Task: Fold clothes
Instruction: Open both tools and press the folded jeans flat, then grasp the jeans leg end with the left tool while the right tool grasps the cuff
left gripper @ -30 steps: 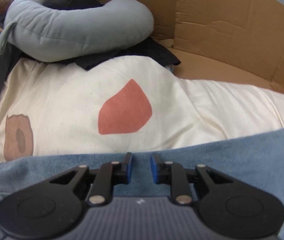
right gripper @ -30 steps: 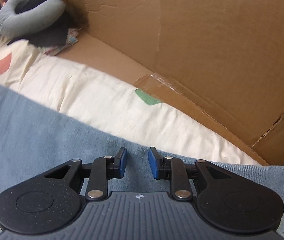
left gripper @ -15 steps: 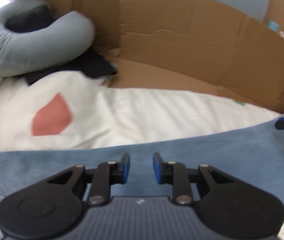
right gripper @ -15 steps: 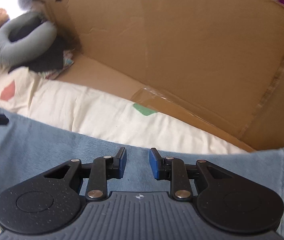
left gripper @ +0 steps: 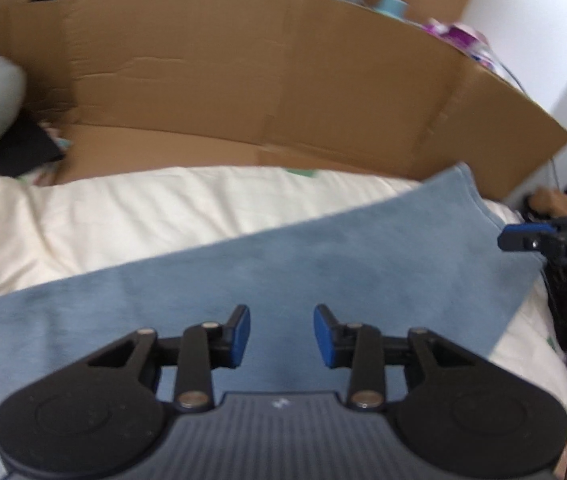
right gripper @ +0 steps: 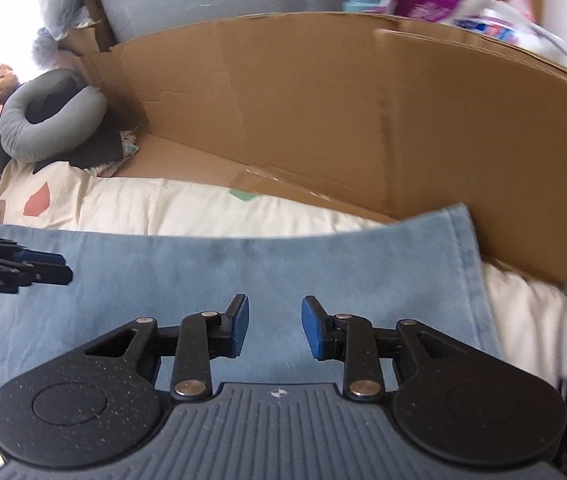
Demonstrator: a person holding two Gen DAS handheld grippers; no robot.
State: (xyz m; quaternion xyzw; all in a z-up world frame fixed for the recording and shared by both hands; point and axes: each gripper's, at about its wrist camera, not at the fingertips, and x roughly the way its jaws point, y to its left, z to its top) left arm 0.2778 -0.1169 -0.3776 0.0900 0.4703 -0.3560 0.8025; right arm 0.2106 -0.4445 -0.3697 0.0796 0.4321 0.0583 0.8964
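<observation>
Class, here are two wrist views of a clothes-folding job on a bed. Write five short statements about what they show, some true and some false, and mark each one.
1. The blue garment lies on a cream bedcover. True.
2. The left tongs are clamped shut on the garment. False: their blue pads stand apart with nothing between them.
3. A brown cardboard wall stands behind the bed. True.
4. The grey neck pillow lies on top of the blue garment. False: it lies far off at the left end of the bed, apart from the garment.
5. The right tongs are open above the garment. True.
</observation>
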